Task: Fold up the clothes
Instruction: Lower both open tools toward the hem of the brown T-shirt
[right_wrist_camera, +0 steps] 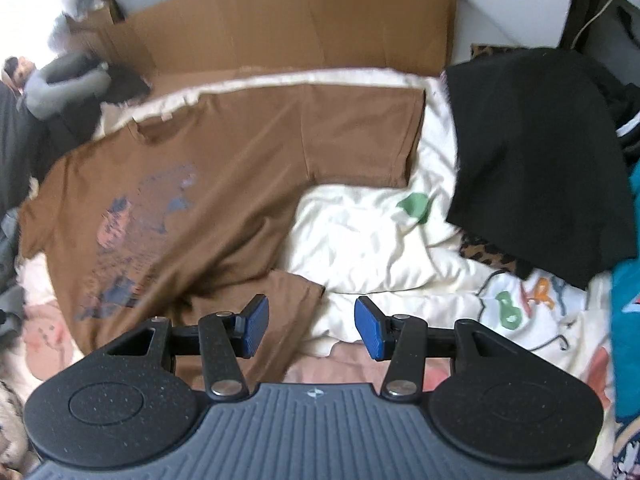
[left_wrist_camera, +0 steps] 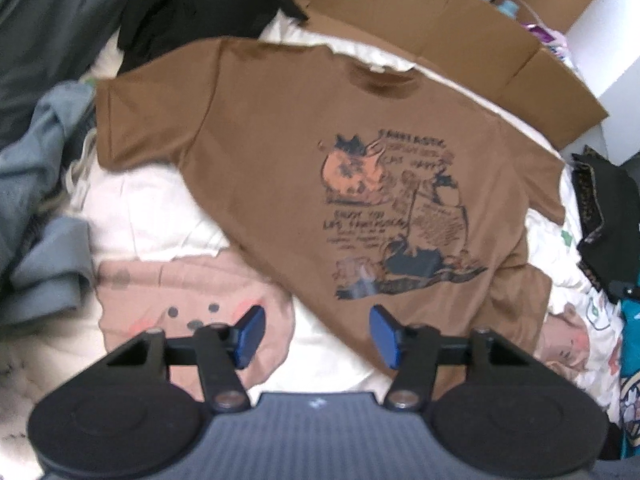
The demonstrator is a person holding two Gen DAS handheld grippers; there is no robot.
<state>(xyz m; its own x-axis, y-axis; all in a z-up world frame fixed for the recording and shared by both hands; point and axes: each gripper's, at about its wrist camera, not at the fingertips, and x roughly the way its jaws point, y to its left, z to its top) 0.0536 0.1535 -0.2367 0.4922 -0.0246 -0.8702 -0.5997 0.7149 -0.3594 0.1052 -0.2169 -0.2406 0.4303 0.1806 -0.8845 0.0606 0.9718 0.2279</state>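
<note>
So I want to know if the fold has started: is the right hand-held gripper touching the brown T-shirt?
Cannot tell. In the right wrist view the right hand-held gripper is open above the brown T-shirt hem corner, nothing between the pads, but contact isn't plain.

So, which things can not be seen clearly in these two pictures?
- Print text on the brown T-shirt: blurred and too small in the left wrist view, smeared in the right wrist view.
- Shirt's bottom hem: hidden behind the left gripper and partly behind the right gripper.
- Teal item: cut off by the right edge.
- Black garment: shape unclear, bunched.
</note>
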